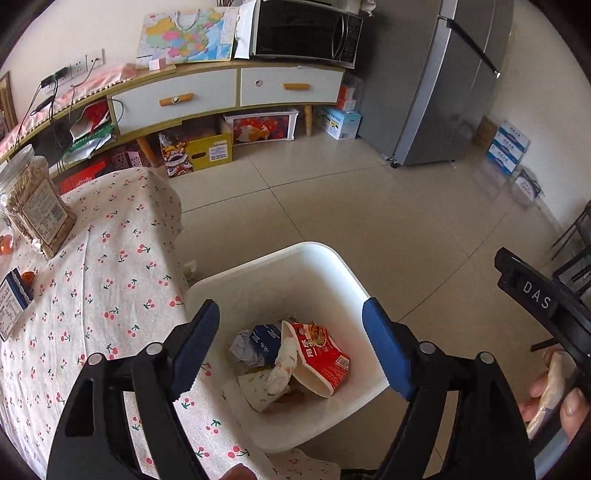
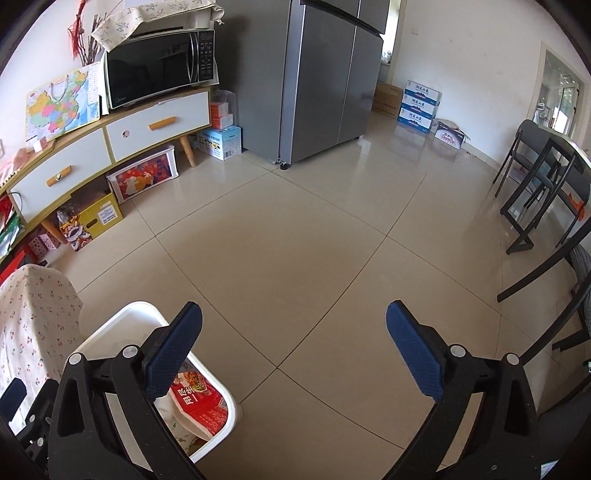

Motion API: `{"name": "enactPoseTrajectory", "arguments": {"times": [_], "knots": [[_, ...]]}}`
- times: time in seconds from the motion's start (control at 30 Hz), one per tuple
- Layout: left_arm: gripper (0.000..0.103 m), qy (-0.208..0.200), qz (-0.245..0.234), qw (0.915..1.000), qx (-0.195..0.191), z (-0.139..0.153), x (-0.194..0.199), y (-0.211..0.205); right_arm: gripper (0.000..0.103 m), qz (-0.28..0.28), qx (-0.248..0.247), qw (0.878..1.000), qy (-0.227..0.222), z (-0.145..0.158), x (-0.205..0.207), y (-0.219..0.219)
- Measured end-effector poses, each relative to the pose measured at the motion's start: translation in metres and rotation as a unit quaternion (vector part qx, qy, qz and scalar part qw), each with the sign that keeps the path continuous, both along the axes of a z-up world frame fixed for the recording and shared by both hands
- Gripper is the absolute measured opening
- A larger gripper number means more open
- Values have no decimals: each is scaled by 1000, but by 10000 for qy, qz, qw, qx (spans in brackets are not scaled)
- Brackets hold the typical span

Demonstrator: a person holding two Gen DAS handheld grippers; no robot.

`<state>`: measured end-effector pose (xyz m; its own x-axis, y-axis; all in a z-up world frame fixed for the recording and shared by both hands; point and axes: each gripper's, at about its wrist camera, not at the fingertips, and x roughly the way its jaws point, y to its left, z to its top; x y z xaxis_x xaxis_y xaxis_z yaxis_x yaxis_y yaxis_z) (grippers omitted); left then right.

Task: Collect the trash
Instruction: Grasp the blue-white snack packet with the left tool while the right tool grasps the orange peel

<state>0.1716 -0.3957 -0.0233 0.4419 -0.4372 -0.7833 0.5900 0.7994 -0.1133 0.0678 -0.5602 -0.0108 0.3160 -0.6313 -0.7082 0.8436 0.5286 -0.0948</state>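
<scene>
White letters "DAS" stand on a black label on the right gripper's body (image 1: 537,295), seen from the left wrist. The red instant noodle cup (image 1: 321,354) in the white bin (image 1: 258,269) bears large white Chinese characters, and the stacked blue-and-white cartons (image 2: 419,105) carry Chinese lettering too small to read surely.

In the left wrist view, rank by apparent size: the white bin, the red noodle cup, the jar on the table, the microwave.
1. white bin
2. microwave, though it stands much farther away
3. jar
4. red noodle cup, close to the jar in apparent size
</scene>
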Motion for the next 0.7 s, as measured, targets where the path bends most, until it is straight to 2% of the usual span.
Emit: {"name": "enactPoseTrajectory", "arguments": {"times": [0.17,0.3,0.7], "knots": [[88,-60,125,9999,97,0,8,18,96,189,-63,9998,69,1,10,13],[89,-174,308,9991,215,0,18,41,96,411,-79,9990,160,1,22,30],[92,-384,938,9925,680,2,62,151,96,1527,-367,9864,482,-1,77,120]]}}
